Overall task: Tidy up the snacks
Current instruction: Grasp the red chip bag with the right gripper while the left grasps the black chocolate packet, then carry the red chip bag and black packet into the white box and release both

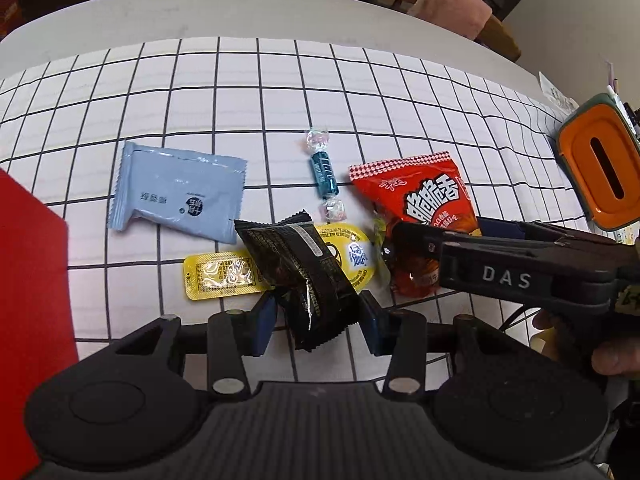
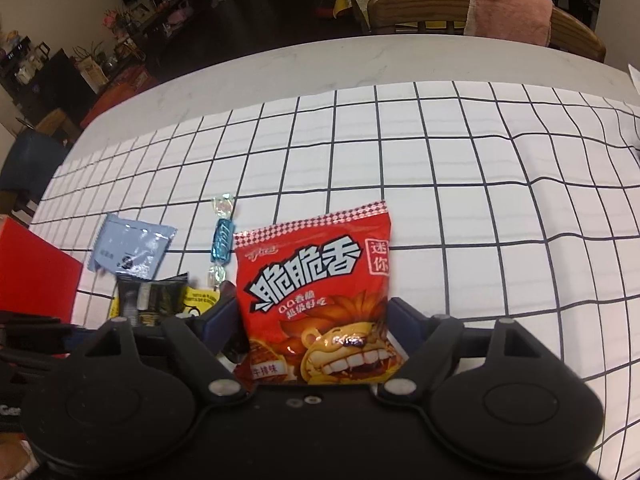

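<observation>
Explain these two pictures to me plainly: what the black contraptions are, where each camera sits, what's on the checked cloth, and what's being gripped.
A person holds two hand-held black tongs, each with a camera looking along its fingers. The left tongs grip a glossy black snack packet. The right tongs straddle a red crisp bag with a cartoon lion; contact is unclear. On the white black-gridded tablecloth lie a pale blue flat sachet, a teal twist-wrapped candy and a yellow blister pack. A red box stands on the left.

red snack bag (image 2: 312, 280): glossy foil-like plastic | black packet (image 1: 304, 272): shiny crinkled film | checked cloth (image 1: 400, 92): matt, probably fabric | worktop (image 2: 280, 64): smooth, stone-like
</observation>
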The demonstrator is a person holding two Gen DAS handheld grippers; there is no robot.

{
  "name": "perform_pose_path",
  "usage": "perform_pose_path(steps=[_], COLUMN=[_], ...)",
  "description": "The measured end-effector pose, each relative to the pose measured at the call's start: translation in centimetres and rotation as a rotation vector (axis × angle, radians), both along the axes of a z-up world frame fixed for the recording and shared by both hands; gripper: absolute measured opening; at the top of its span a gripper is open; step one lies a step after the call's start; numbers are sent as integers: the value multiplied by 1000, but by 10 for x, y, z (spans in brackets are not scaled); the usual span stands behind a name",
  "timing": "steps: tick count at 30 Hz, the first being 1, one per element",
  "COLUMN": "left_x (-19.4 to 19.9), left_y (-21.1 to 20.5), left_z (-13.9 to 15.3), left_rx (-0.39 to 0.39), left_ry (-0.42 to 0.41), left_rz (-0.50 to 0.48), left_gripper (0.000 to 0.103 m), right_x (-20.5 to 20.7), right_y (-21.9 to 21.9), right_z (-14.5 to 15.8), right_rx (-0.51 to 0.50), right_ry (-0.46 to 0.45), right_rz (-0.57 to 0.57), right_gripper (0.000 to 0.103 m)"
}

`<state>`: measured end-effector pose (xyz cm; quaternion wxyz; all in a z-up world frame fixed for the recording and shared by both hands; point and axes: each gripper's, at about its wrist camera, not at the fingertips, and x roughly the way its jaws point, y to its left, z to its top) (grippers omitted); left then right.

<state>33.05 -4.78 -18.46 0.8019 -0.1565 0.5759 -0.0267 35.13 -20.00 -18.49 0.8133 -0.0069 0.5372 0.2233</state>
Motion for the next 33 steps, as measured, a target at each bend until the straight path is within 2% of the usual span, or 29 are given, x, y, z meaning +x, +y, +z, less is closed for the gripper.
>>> perform_pose_path(steps=[3,5,7,14,19,33], left_x=[-3,-5,-8,-17,-29,-80], left_y=[-2,-3,-4,-3,1,23], left_z=[0,1,1,9,18,26], left_rx=[8,13,18,18,20,-36], left_ry=[-1,-4,-4,-9,-19,1], left_rz=[-1,-2,-3,-6,-22,-19], left_gripper=[43,43,42,39,25,22], right_x=[-1,-3,-6,-18,-35,-117], right_y=[3,4,3,-14,-32,-52], right_z=[-2,-2,-1,13,30,63], right_rx=[-12,-18,-12,19,43,133], right_ry=[-10,-22,-31,-44,-50,-35], right_rz=[0,11,25,-14,-40,-65], right_gripper=[76,67,65,64,64,64])
